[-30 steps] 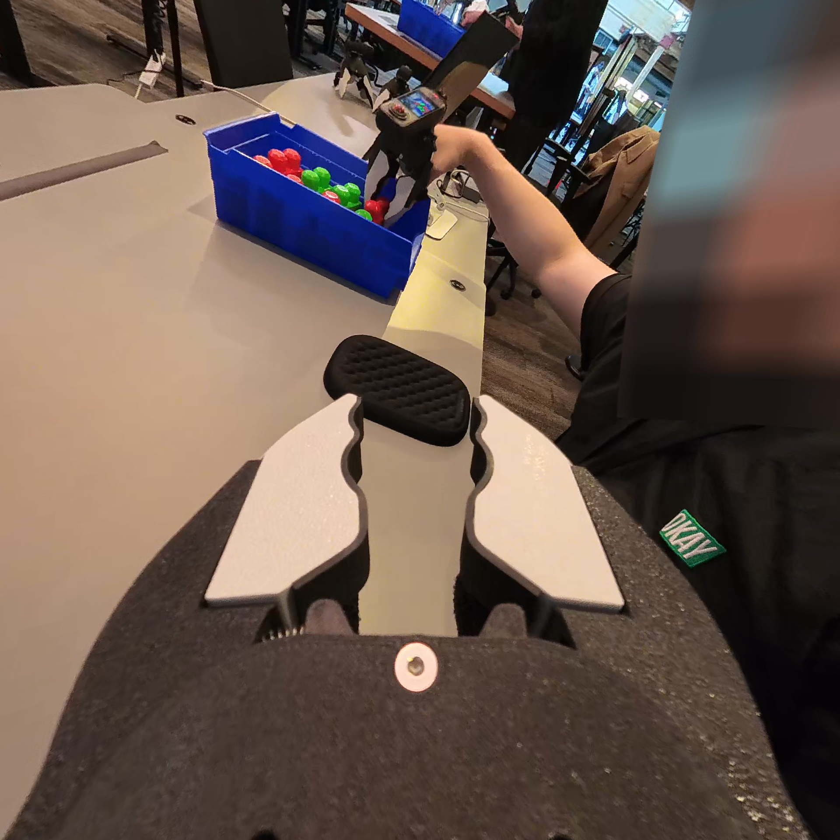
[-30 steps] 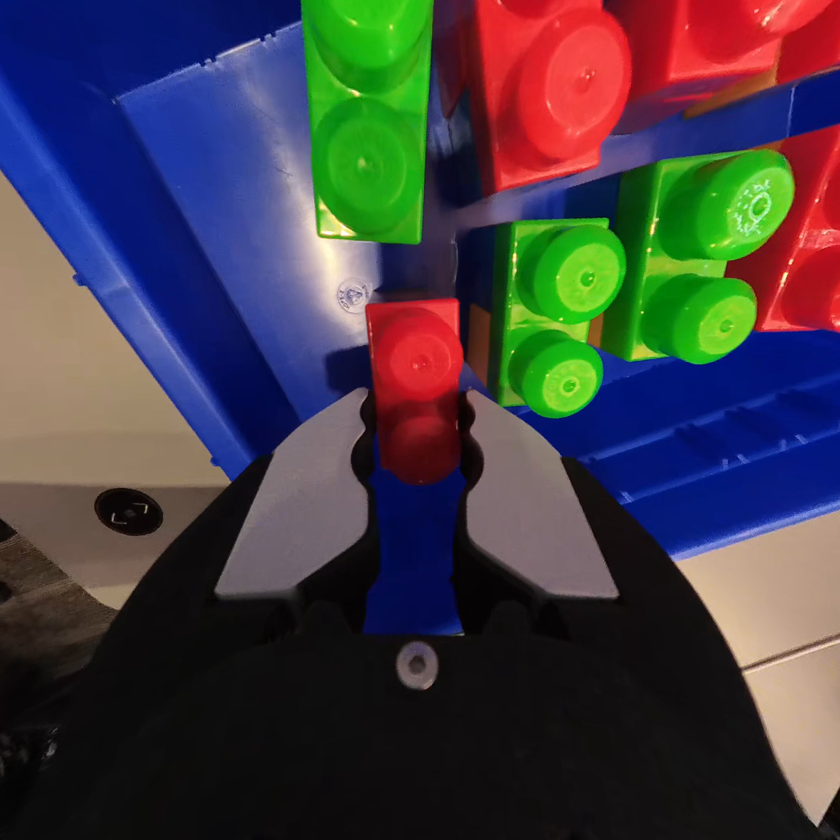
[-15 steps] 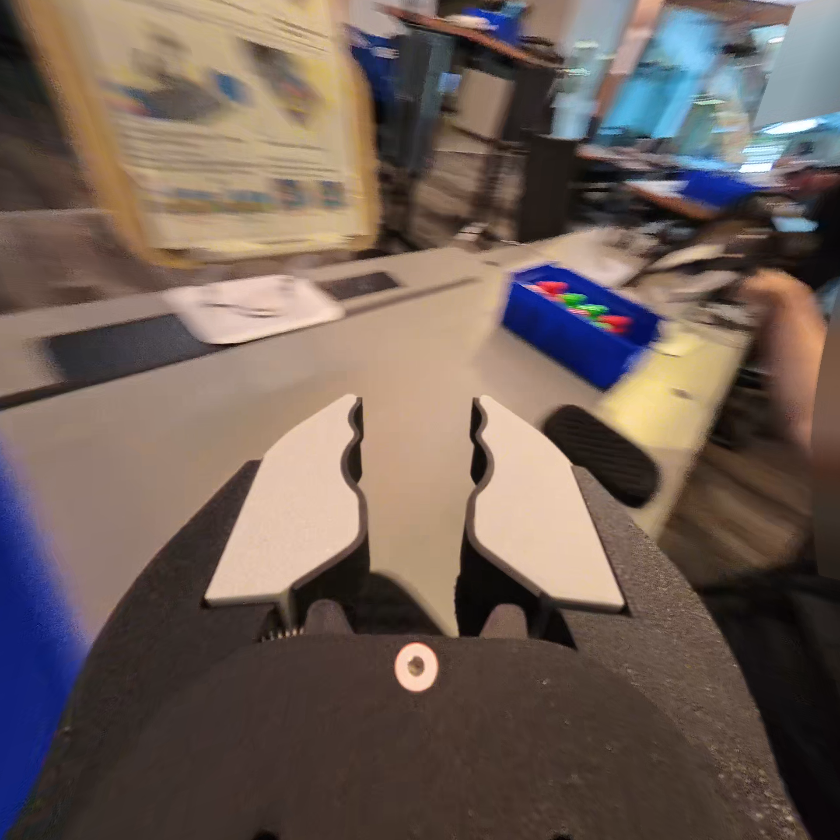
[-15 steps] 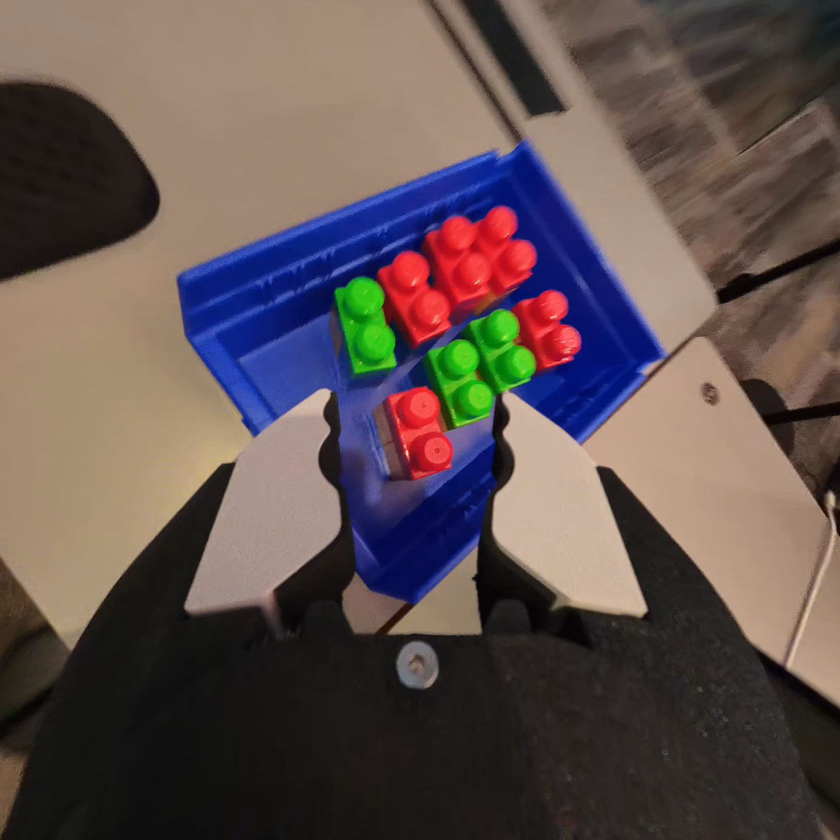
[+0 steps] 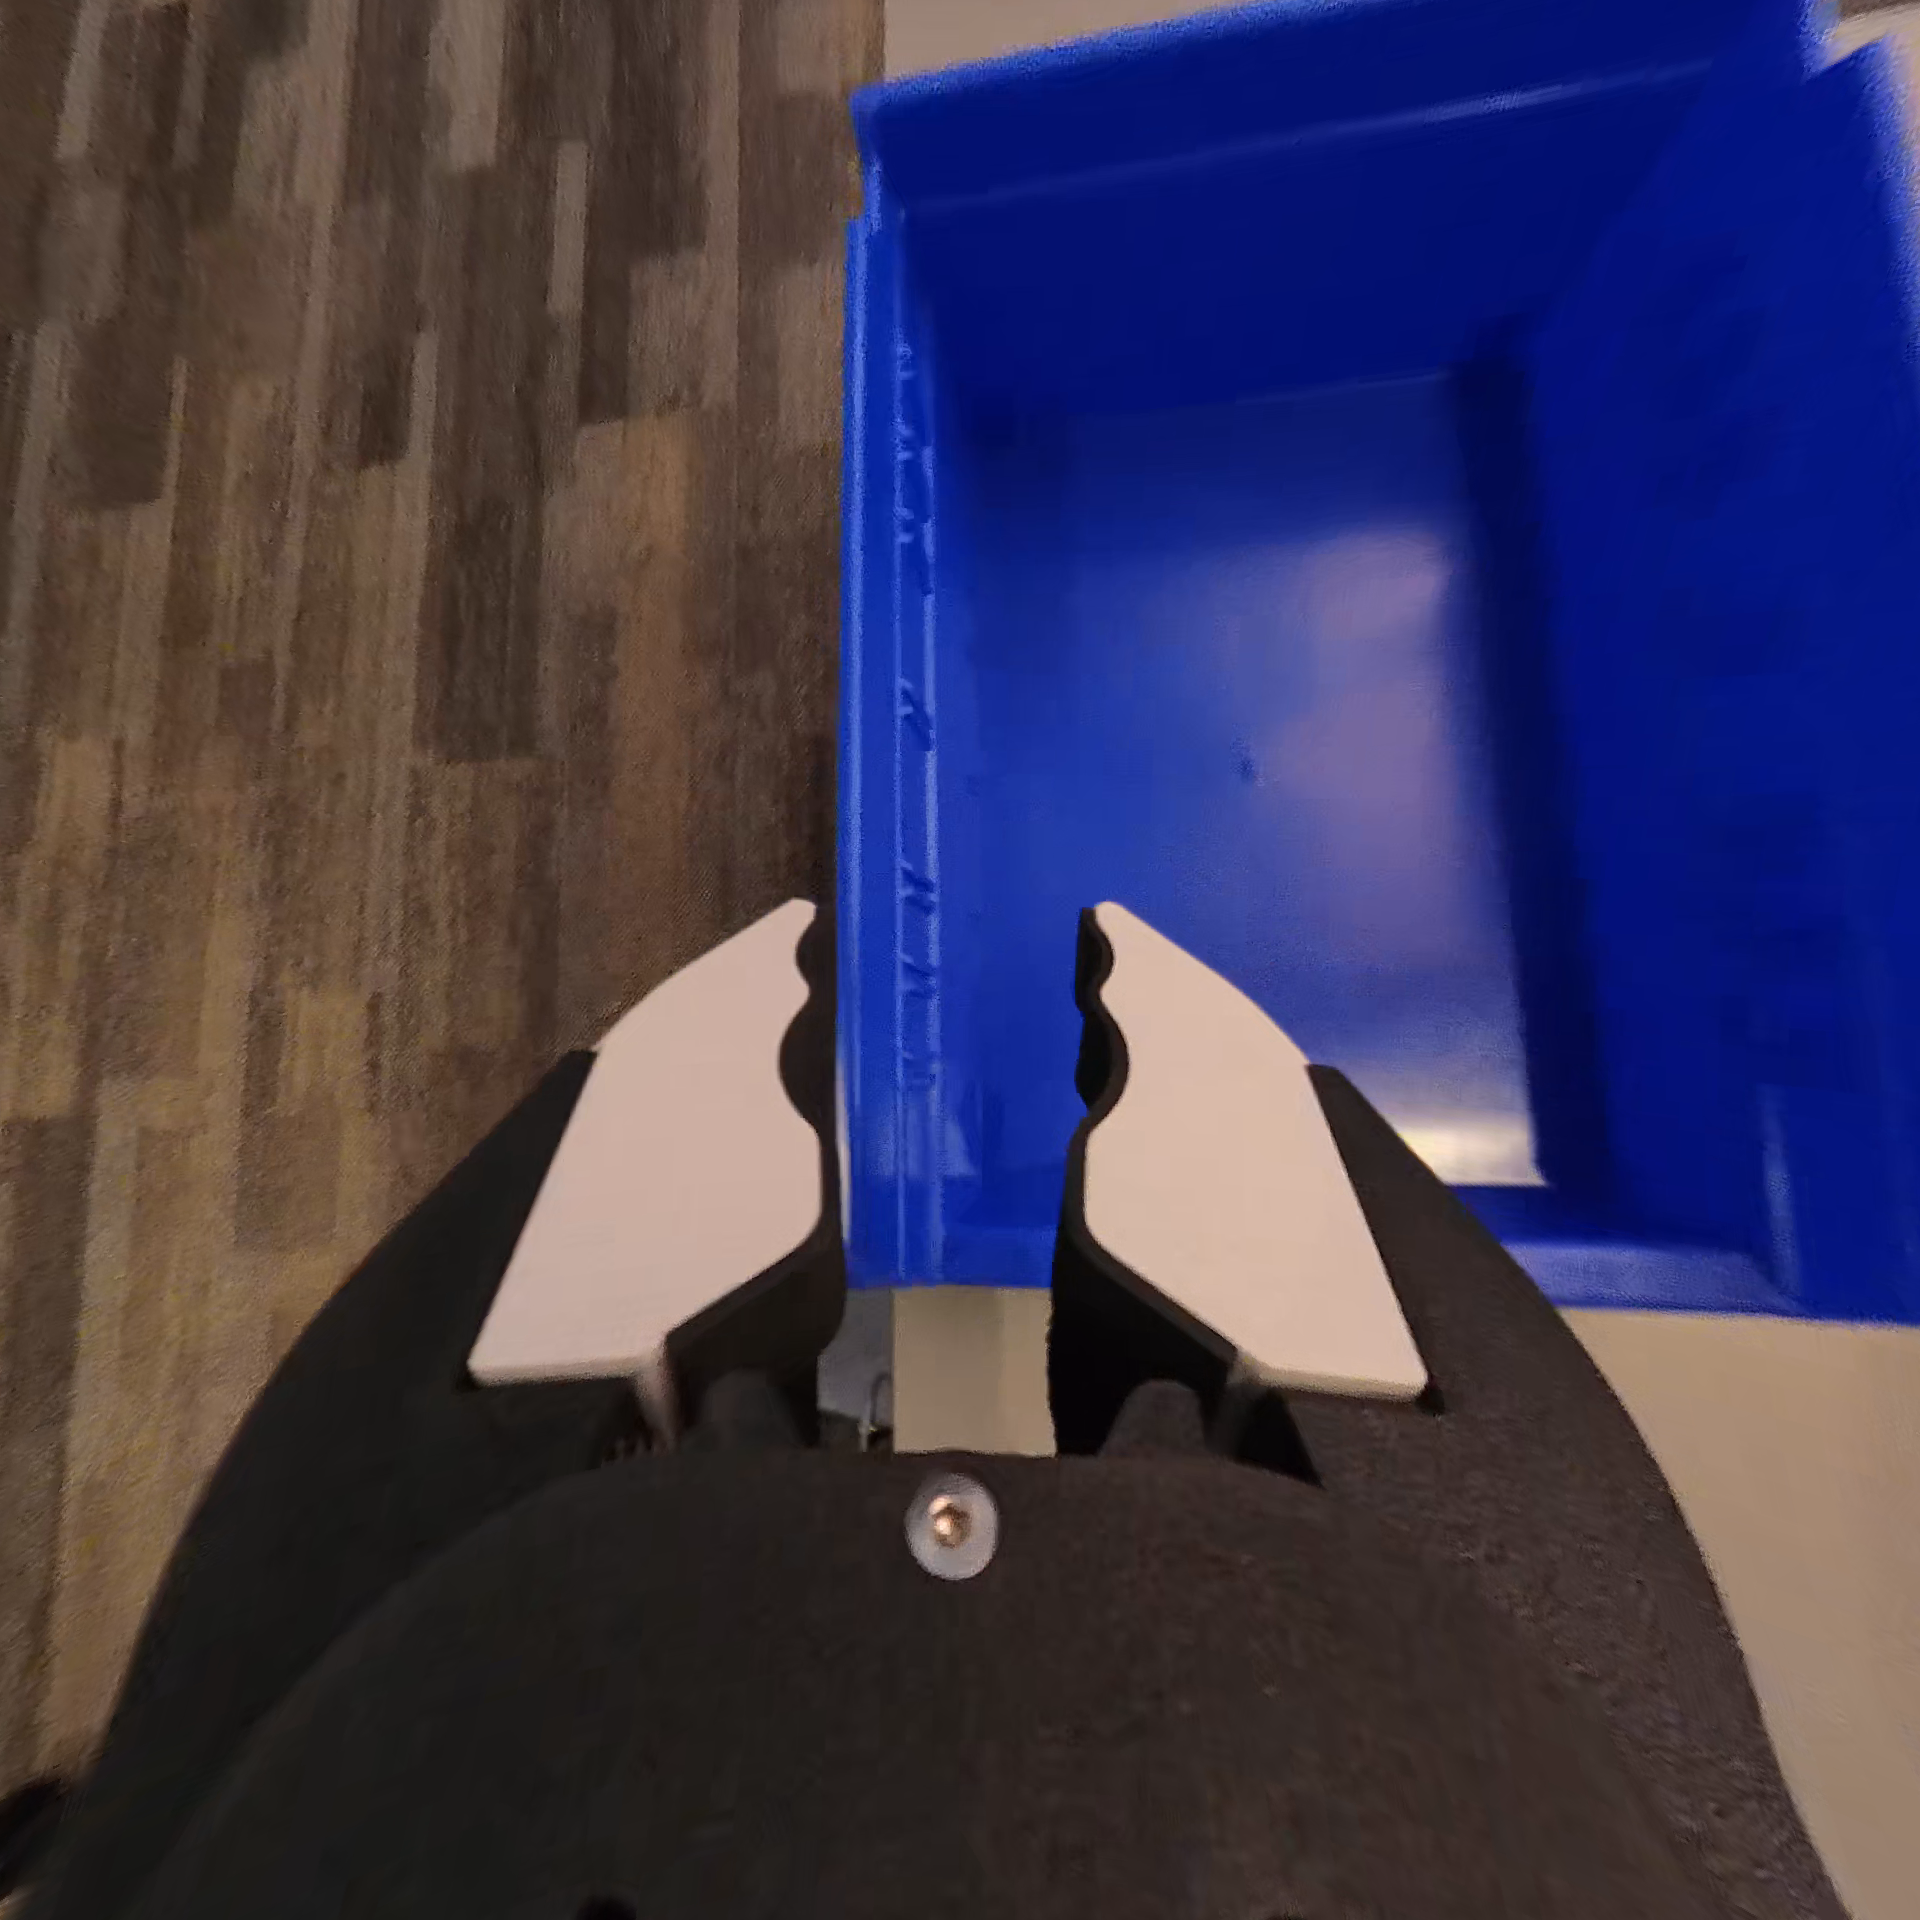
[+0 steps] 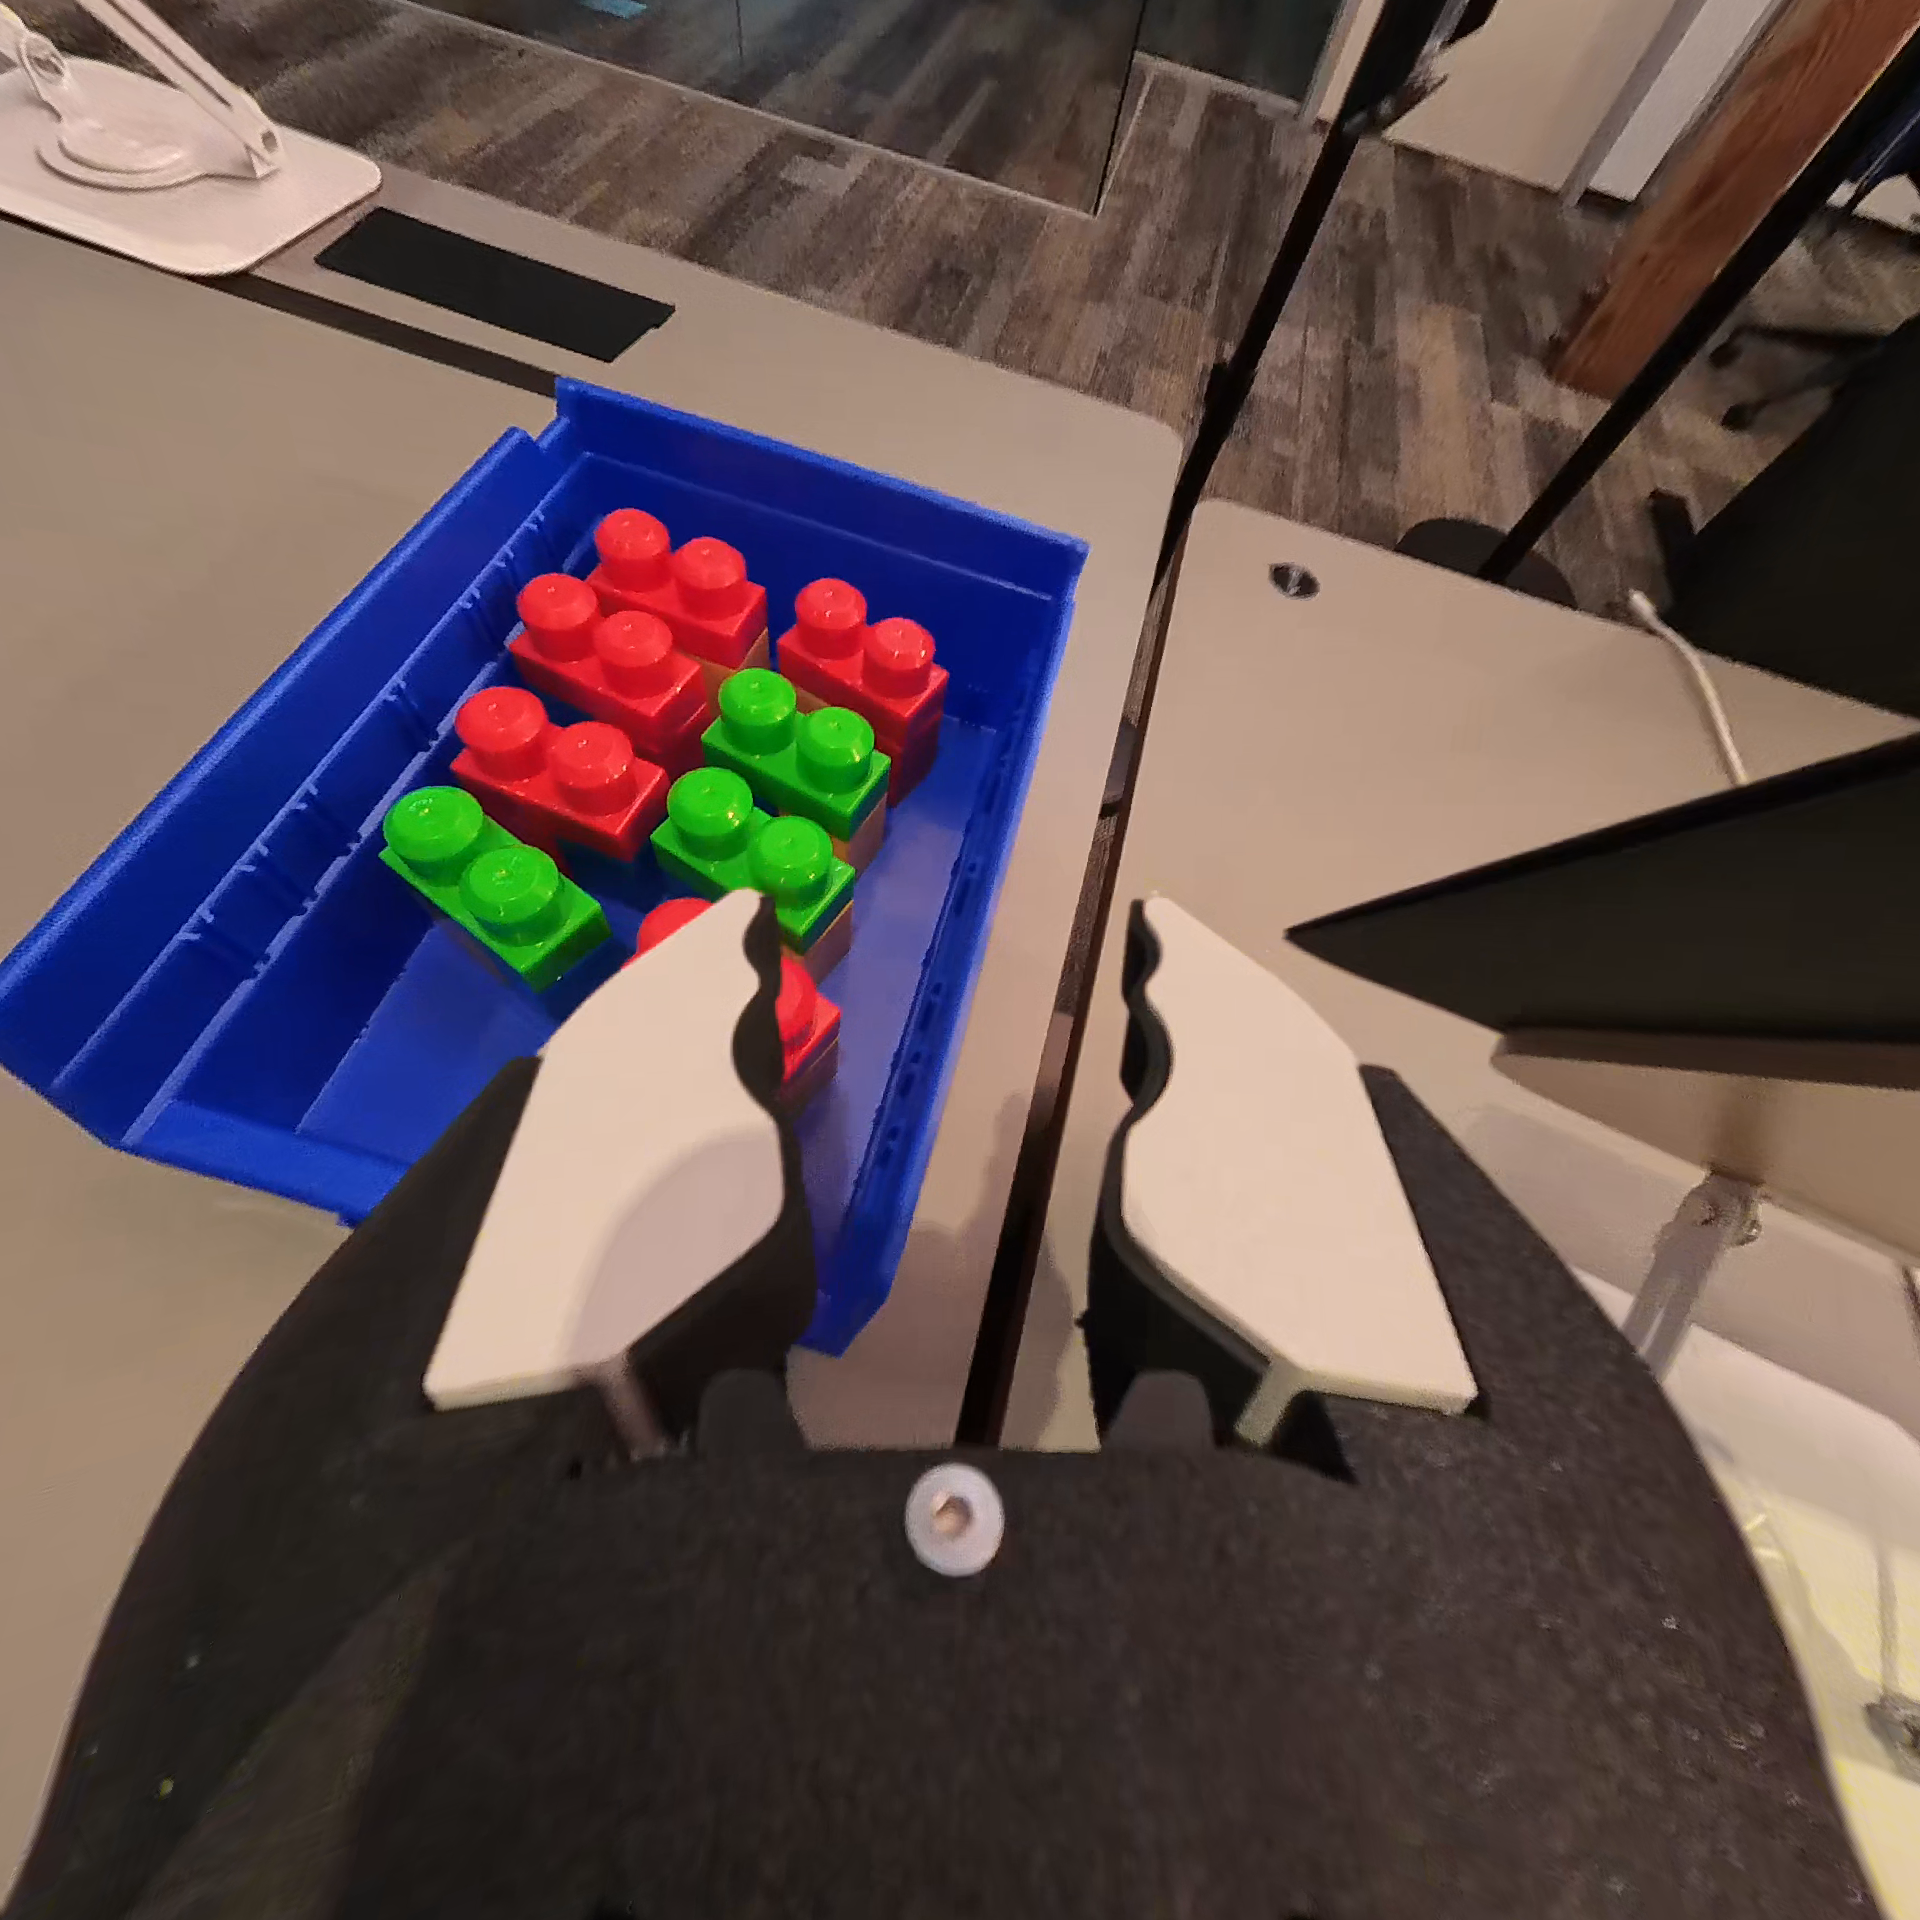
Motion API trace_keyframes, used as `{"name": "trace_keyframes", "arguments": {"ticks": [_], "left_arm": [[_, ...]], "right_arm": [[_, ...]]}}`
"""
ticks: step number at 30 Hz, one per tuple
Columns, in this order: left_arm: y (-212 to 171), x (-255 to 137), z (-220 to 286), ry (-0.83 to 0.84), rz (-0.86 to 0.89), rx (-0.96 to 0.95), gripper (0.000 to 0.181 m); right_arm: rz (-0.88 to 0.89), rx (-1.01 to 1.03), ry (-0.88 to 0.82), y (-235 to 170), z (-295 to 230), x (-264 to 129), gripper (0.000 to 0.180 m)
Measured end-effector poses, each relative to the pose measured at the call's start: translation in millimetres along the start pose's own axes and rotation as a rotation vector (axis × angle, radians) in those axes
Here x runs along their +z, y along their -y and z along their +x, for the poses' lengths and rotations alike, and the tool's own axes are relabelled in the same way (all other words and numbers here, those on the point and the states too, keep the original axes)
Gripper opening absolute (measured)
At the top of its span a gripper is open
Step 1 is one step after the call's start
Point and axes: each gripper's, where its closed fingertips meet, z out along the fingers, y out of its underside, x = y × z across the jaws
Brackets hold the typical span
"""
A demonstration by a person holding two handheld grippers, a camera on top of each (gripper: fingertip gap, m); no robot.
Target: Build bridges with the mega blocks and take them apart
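Note:
In the right wrist view a blue bin (image 6: 997,831) on the grey table holds several red and green mega blocks, such as a green block (image 6: 488,894) at its near left and a red block (image 6: 810,1013) partly hidden behind my left finger. My right gripper (image 6: 951,914) is open and empty, above the bin's right wall and the table seam. In the left wrist view my left gripper (image 5: 945,914) is open and empty, straddling the left wall of a second blue bin (image 5: 1714,520) that is empty inside.
The empty bin stands at the table's edge, with wood-pattern floor (image 5: 364,623) to its left. In the right wrist view a dark panel (image 6: 1662,935) juts in from the right, a black pole (image 6: 1278,291) rises behind the bin, and a white stand (image 6: 156,156) sits far left.
My right gripper let go of the red block in the bin, opened wide and pulled back up. My left gripper swung from the table over to the empty blue bin.

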Motion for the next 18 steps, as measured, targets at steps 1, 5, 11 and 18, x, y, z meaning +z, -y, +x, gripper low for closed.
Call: {"name": "trace_keyframes", "arguments": {"ticks": [1, 5, 11, 18], "left_arm": [[-2, 10, -5, 0.024, -0.035, 0.014, 0.046], [-18, 40, -25, 0.09, -0.223, 0.075, 0.045], [-42, 72, -9, -0.045, -0.436, -0.049, 0.033], [-35, 75, 13, -0.189, -0.452, -0.113, 0.005]], "right_arm": [[-0.023, -0.001, -0.003, -4, -2, 1, 0.064], [-0.113, -0.024, -0.022, -20, -10, -5, 0.065], [-0.139, 0.012, -0.054, -37, -7, -21, 0.064], [-0.171, 0.029, -0.048, -57, -9, -25, 0.063]]}}
